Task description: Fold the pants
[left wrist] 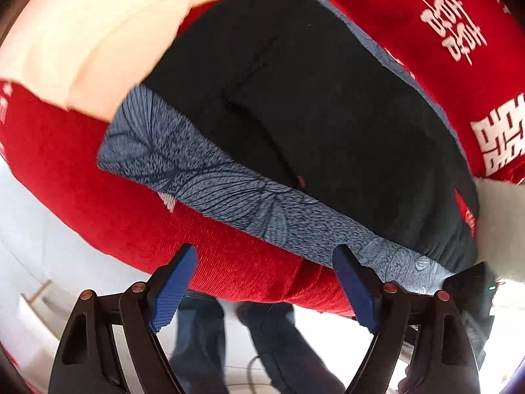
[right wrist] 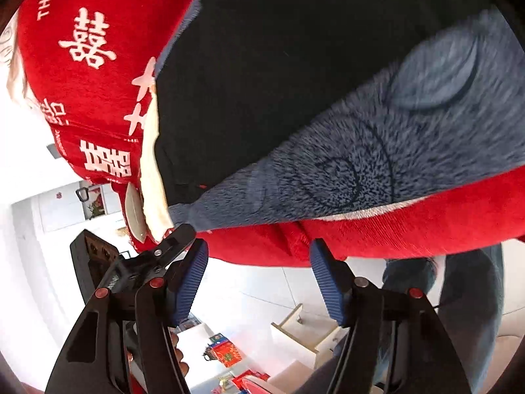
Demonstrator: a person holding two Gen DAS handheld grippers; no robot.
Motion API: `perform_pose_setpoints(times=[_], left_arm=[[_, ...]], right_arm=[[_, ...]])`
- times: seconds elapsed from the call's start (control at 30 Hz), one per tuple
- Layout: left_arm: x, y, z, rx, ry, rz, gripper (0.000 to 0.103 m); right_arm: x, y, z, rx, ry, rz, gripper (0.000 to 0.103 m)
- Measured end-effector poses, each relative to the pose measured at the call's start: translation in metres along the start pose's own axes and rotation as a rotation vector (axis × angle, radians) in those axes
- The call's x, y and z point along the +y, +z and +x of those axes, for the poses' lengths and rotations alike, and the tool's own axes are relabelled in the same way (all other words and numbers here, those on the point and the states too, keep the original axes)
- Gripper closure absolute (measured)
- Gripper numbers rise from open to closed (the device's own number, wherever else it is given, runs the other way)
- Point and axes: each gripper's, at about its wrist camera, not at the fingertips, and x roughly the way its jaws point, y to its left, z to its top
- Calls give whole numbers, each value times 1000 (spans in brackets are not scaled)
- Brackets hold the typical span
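Observation:
Black pants [left wrist: 295, 124] lie flat on a grey-blue patterned blanket [left wrist: 210, 180] spread over a red bed cover [left wrist: 108, 203]. My left gripper [left wrist: 265, 285] is open and empty, just short of the blanket's near edge at the bed's rim. In the right wrist view the pants [right wrist: 279, 82] lie on the same blanket [right wrist: 361, 164]. My right gripper [right wrist: 259, 275] is open and empty, below the bed's edge, near the pants' corner. The other gripper [right wrist: 164, 252] shows at its left.
The red cover carries white characters [left wrist: 492, 138] [right wrist: 88, 39]. A cream pillow or sheet [left wrist: 92, 42] lies at the far left. The person's jeans-clad legs [left wrist: 262, 344] stand at the bedside. White floor, a low cabinet [right wrist: 302, 331] and red boxes [right wrist: 226, 351] lie below.

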Motion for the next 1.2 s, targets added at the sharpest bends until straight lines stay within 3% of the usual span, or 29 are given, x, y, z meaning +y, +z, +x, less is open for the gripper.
perform_pose_setpoints(times=[0.23, 0.3, 0.33, 0.37, 0.43, 0.63, 0.73, 0.77, 0.8, 0.83, 0.93, 1.0, 1.07, 1.13, 1.2], left_arm=[[14, 4, 13, 21, -78, -15, 17], [15, 6, 14, 21, -104, -24, 17], [14, 8, 14, 20, -112, -27, 17], [13, 9, 14, 19, -121, -32, 17], [9, 17, 16, 19, -143, -48, 17], [10, 34, 14, 6, -243, -148, 12], [7, 44, 12, -27, -239, -176, 14], [4, 48, 13, -34, -228, -172, 23], [1, 52, 15, -27, -223, -160, 53], [0, 57, 19, -7, -206, -150, 68], [-1, 63, 22, 9, -224, -127, 77], [-5, 64, 18, 7, -222, -98, 77], [-13, 67, 16, 15, -214, -68, 77], [-16, 70, 15, 25, -206, -44, 77], [-17, 73, 15, 39, -201, -22, 77]], right_arm=[[-10, 10, -1, -143, 123, 90, 34], [-10, 16, -3, -160, 153, 120, 46], [-8, 20, -4, -159, 165, 136, 72], [-5, 22, -8, -168, 171, 137, 83], [3, 23, -15, -175, 184, 106, 87], [25, 22, -32, -170, 221, 37, 88], [26, 21, -35, -154, 216, 10, 88], [26, 22, -32, -148, 211, 2, 88], [23, 21, -31, -142, 209, -3, 87], [19, 21, -31, -137, 202, -6, 84], [0, 19, -35, -135, 150, -3, 84], [-18, 16, -44, -164, 128, 22, 76], [-37, 12, -58, -207, 109, 61, 61], [-57, 8, -73, -261, 114, 116, 57], [-74, 5, -87, -311, 181, 183, 57]])
